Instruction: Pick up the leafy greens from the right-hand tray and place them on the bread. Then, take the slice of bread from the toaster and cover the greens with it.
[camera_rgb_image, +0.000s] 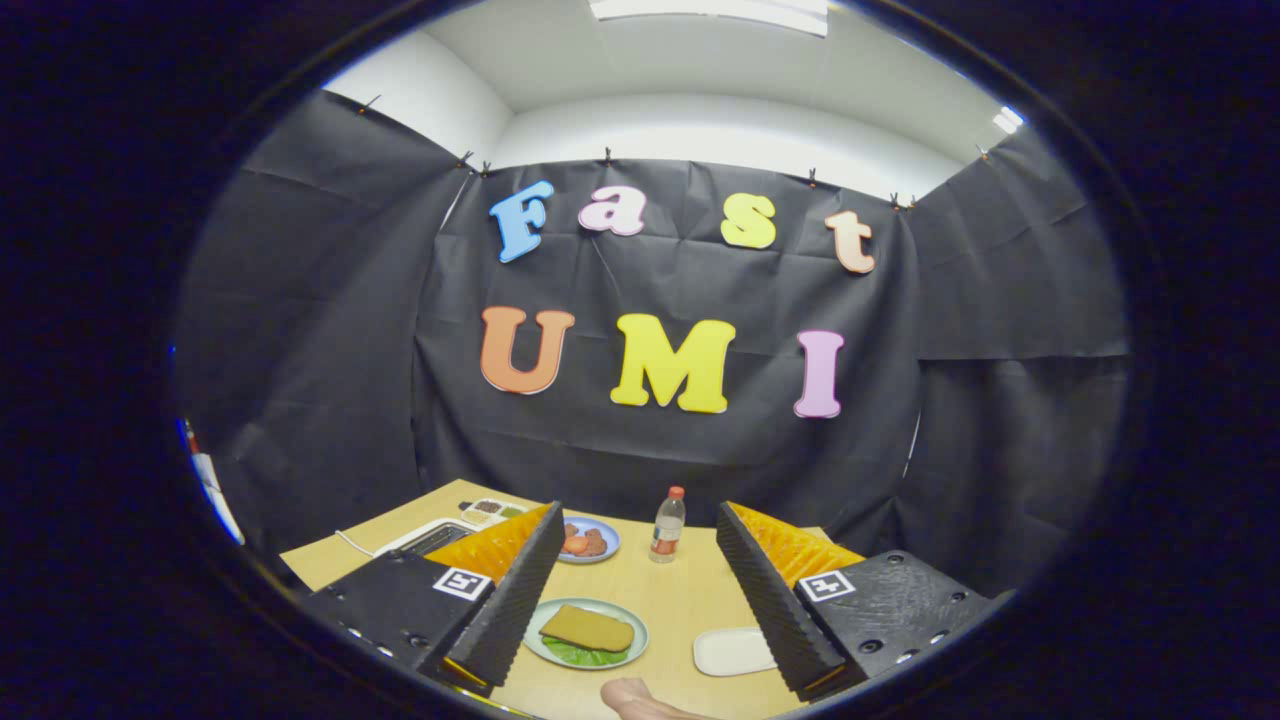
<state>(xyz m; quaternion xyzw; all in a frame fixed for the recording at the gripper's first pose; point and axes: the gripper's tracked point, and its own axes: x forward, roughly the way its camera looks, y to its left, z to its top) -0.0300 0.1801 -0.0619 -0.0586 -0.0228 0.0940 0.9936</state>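
Black cloth is closing in the booth behind a pale wooden table (680, 600), and I am hovering above it with my gripper (635, 590) spread wide, holding nothing. Between my fingers (520, 590) the bread slice (588, 627) is lying on a green-rimmed plate (630, 650), and the leafy greens (580, 654) are peeking out from under its near edge, so the covering looks done to me. I am judging that slice light, dry and crumbly, best pinched gently across its short edges; the greens look limp and thin, likely to tear or slip. Just right of the plate a white tray (730, 650) is sitting bare. Beyond it a small bottle (667, 525) is standing upright beside a blue plate of red slices (590, 541). Farther left the toaster (435, 538) is sitting near the table's edge.
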